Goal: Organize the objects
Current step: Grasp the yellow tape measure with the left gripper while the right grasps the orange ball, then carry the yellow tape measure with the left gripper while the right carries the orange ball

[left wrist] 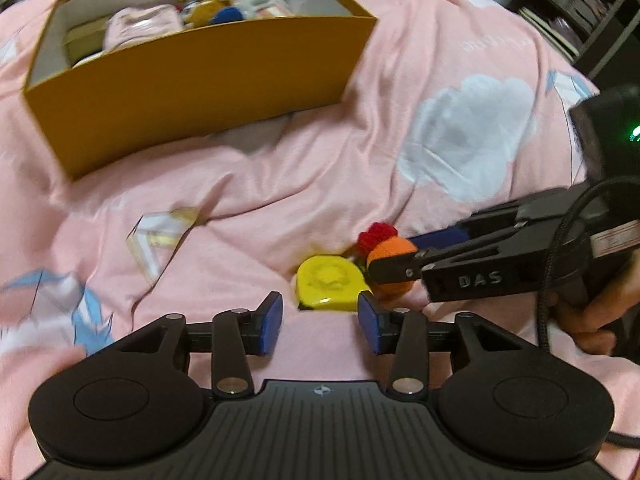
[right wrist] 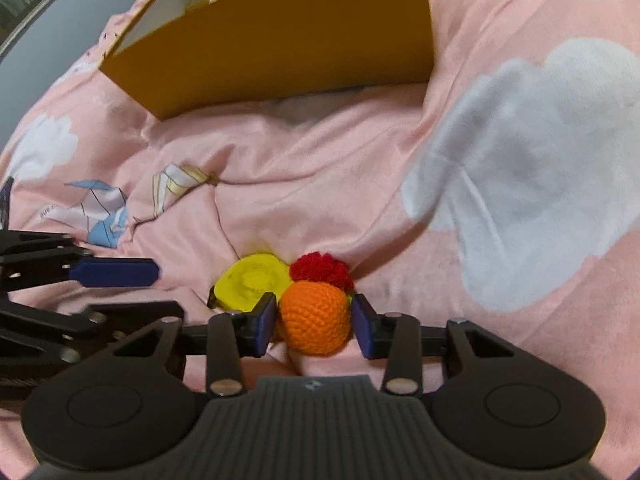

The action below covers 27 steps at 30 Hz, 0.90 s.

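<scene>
Left hand-held gripper (left wrist: 320, 322) open, empty; right hand-held gripper (right wrist: 314, 322) straddles orange crochet ball (right wrist: 314, 316), contact unclear; yellow tape measure (left wrist: 330, 282) touching.

Orange crochet ball (right wrist: 314, 318) with red pompom (right wrist: 321, 267) at far end, lying on pink quilt (right wrist: 360, 184). Yellow tape measure (right wrist: 250, 282) flat beside it, touching. Open mustard box (left wrist: 192, 80) farther back, tilted on quilt, plush toys (left wrist: 224, 4) inside.
</scene>
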Motion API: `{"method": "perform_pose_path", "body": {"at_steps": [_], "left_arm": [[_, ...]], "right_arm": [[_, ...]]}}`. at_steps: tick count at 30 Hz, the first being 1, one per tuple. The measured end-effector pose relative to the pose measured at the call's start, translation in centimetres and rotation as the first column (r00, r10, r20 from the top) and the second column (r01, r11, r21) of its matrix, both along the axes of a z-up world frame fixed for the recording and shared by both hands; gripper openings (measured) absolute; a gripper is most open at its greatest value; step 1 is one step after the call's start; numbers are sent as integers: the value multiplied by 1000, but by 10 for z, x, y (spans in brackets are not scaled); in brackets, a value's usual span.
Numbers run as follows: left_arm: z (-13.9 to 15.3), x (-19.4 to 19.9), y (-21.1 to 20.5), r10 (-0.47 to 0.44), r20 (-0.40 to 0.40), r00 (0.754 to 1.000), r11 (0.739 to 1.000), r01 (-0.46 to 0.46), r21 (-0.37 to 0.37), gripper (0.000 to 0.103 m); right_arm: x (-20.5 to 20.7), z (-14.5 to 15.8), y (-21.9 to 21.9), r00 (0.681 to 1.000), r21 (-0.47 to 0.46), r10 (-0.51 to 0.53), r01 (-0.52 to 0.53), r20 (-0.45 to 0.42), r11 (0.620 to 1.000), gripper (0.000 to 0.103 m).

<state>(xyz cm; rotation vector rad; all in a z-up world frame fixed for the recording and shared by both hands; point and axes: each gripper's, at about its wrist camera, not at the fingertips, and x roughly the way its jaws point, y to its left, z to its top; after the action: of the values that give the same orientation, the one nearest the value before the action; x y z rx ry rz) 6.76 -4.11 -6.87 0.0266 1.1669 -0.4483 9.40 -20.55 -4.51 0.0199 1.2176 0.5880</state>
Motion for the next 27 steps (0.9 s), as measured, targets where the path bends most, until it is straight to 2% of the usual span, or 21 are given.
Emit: {"method": "perform_pose_path", "body": {"at_steps": [5,6,9,17,21,27], "left_arm": [[-8,12,-14,-51,-4,999,998,51,49,64],[-11,15,-17,-55,-15,998,997,56,56,68],[-21,22,-30,-55,-32,998,994,58,88,72],[-43,24,-48,-63,-61,996,988,71,137,74],[-51,27,-45,-33,-83,996,990,44,133,63],[-50,21,-38,-19,-70,997,993,27,111,61]], "right_arm": [[0,33,-21,989,37,-88,84,120,996,42],[2,37,-25,985,40,-108,103,135,994,42],[7,38,-35,977,27,-143,140,161,990,42],[14,19,-34,981,20,-151,150,119,989,42],[14,16,-33,982,19,-148,147,114,989,42],[14,15,-31,983,13,-141,140,116,990,42]]}}
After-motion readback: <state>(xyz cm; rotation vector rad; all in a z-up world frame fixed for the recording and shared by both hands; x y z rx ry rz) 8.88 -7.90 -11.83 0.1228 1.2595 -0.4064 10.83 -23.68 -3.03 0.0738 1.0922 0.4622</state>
